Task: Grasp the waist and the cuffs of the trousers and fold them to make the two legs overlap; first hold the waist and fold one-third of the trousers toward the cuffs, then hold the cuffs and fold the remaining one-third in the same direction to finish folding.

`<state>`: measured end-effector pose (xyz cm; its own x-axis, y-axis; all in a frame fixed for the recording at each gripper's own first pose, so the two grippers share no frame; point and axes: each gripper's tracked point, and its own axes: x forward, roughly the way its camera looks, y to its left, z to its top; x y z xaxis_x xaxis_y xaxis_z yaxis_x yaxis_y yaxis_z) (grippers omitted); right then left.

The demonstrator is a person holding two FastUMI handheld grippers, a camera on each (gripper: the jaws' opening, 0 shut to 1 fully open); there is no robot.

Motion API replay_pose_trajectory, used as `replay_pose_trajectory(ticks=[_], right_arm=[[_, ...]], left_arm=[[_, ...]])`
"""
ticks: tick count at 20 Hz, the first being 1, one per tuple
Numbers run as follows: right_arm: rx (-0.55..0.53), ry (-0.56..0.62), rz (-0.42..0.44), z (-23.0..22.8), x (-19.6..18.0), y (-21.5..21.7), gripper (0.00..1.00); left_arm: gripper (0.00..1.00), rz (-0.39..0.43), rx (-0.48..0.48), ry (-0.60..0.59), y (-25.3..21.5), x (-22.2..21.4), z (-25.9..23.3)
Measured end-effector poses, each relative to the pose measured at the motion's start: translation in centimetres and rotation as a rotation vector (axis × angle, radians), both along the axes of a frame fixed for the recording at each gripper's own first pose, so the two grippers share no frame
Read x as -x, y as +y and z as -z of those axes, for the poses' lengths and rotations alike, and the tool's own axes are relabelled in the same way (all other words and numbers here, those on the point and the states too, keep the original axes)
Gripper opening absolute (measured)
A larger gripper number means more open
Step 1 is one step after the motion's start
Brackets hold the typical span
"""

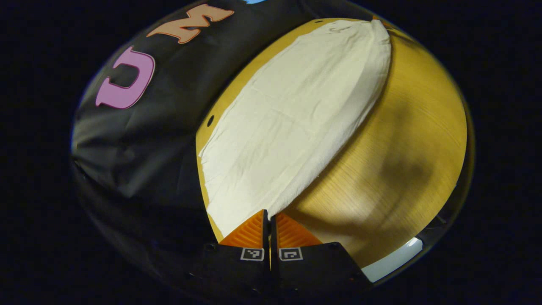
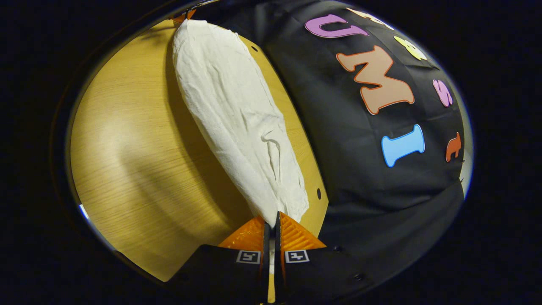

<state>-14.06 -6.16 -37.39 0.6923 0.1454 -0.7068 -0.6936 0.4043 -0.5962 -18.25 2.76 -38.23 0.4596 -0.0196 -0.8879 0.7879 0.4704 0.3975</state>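
A wooden table [image 1: 406, 140] stands against the black cloth wall [image 1: 161, 127].

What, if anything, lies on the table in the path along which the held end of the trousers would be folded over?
Nothing visible does. The left tool and the right tool each pinch an end of the trousers, which lie stretched along the table. The cloth between them and the wood beside it look bare.

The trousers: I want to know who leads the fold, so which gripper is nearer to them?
Neither: both touch. The left gripper is shut on one end of the trousers; the right gripper is shut on the opposite end, cloth stretched over the table.
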Motion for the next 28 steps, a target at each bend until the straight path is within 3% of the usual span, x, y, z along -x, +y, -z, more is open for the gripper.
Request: replay_pose_trajectory(ticks=[6, 12, 20, 28], right_arm=[[-0.058, -0.066, -0.029, -2.3, -3.8, 0.0, 0.07], [-0.082, -0.1, -0.005, -3.6, -8.4, 0.4, 0.07], [-0.056, -0.12, 0.093, -3.9, -14.0, 1.7, 0.07], [-0.007, -0.103, 0.097, -0.8, -20.6, 3.7, 0.07]], left_arm=[[0.0, -0.098, -0.007, -0.122, -1.0, -6.2, -3.8], [0.0, -0.086, -0.013, -0.192, -2.6, -10.6, -6.3], [0.0, -0.099, 0.085, -0.214, -4.3, -18.9, -6.4], [0.0, -0.1, 0.118, -0.197, -5.8, -24.1, -2.8]])
